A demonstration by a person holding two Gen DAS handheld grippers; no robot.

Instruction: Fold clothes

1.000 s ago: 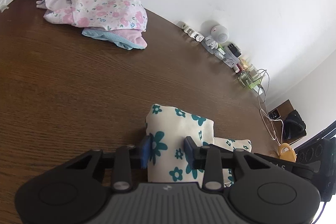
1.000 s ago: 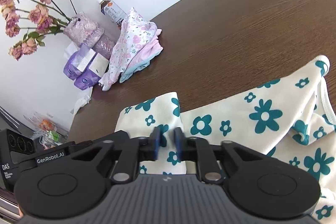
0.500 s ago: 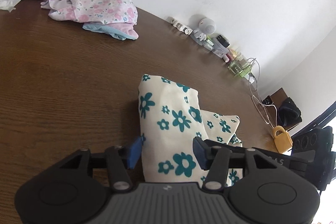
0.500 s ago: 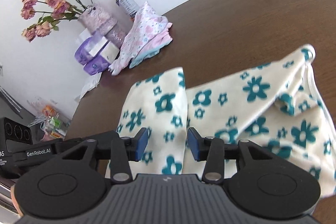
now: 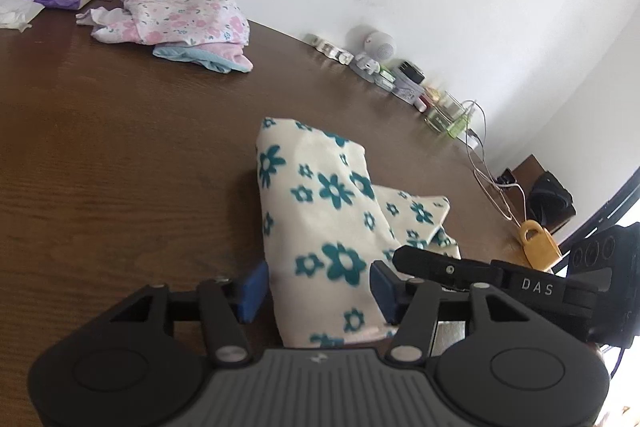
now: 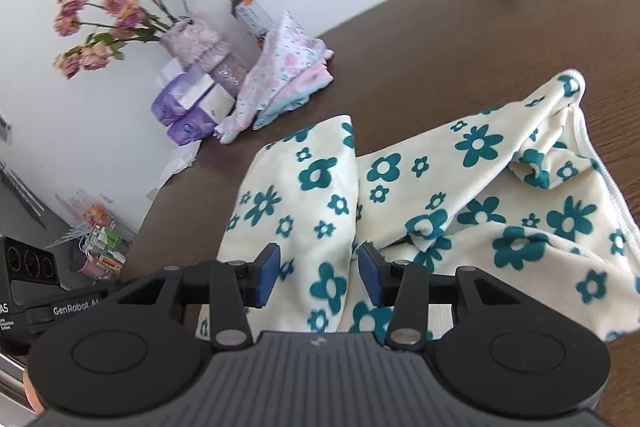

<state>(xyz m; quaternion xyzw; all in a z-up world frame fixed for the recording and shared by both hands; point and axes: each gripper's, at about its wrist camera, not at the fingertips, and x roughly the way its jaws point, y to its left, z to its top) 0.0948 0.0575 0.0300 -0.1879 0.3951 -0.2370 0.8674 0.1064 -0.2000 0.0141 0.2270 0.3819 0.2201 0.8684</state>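
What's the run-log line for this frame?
task: fold clothes | left gripper: open, over cloth | right gripper: open, over cloth | cream teal-flower garment: partly folded on table | pink floral pile: untouched

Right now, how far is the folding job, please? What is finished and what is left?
Done: a pink floral pile lies folded near the wall. In hand: the cream garment with teal flowers has one side folded over; both the left gripper and right gripper are open above it, holding nothing. Left: its far end lies bunched and needs more folds.
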